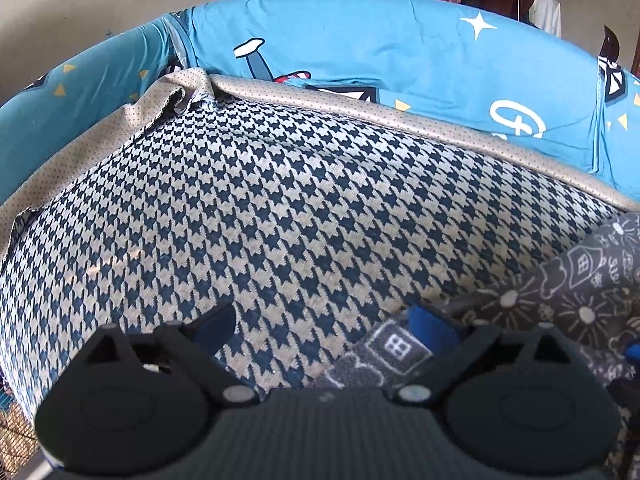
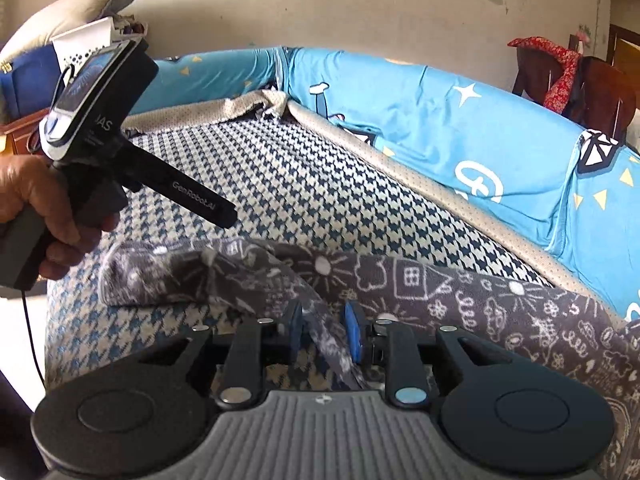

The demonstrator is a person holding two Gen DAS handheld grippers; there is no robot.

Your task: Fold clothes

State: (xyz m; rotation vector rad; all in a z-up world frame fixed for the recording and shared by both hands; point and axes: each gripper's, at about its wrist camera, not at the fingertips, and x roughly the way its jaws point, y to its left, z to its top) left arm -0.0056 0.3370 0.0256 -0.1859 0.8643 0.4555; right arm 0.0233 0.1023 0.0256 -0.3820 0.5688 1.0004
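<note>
A dark grey garment (image 2: 480, 292) with white doodle drawings lies crumpled across the near part of a houndstooth bed cover (image 2: 320, 184). My right gripper (image 2: 324, 320) sits low over it. Its jaws stand a narrow gap apart, and a thin fold of the garment runs loosely between the blue pads (image 2: 354, 332) without being pinched. My left gripper (image 1: 320, 320) is wide open and empty above the houndstooth cover (image 1: 300, 200), with the garment (image 1: 560, 292) under and beside its right finger. In the right wrist view a hand (image 2: 40, 200) holds the left gripper (image 2: 226, 216) above the garment's left end.
A blue padded bumper (image 2: 460, 120) with cartoon prints rings the far and right sides of the bed. A beige dotted sheet edge (image 1: 440, 128) lines its base. A pillow (image 2: 80, 4) sits at the far left, and a chair with red cloth (image 2: 560, 72) stands at the far right.
</note>
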